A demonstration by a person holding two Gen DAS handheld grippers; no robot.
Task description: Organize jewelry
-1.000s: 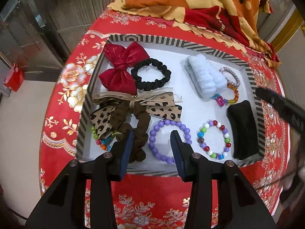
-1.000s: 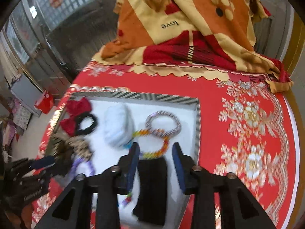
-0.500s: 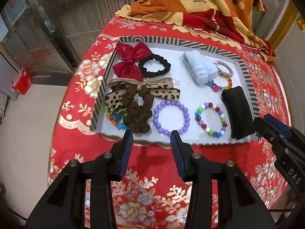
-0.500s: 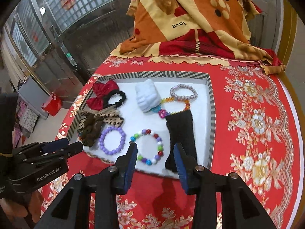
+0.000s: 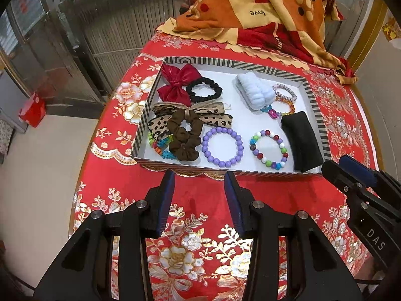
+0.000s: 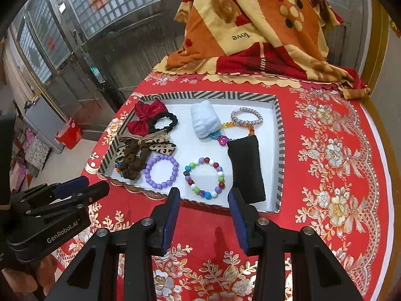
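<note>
With every piece lying inside the striped tray (image 5: 316, 115) at twelve o'clock on the bench (image 5: 283, 193), the left gripper (image 5: 199, 190) and right gripper (image 6: 204, 207), jaws apart and empty, do best to draw clear without brushing the tray's near wall.

Round table (image 6: 371, 150), covered by red cloth with gold-white floral print (image 5: 190, 245). Directly on cloth: shallow tray (image 5: 314, 105) with black-white striped rim, white floor, sitting mid-table toward left edge, holding the hair ties and bead bracelets. Far side: rumpled orange-red-cream blanket (image 6: 253, 32), "love" printed on it, heaped over table's far edge. Near part of cloth bare.
</note>
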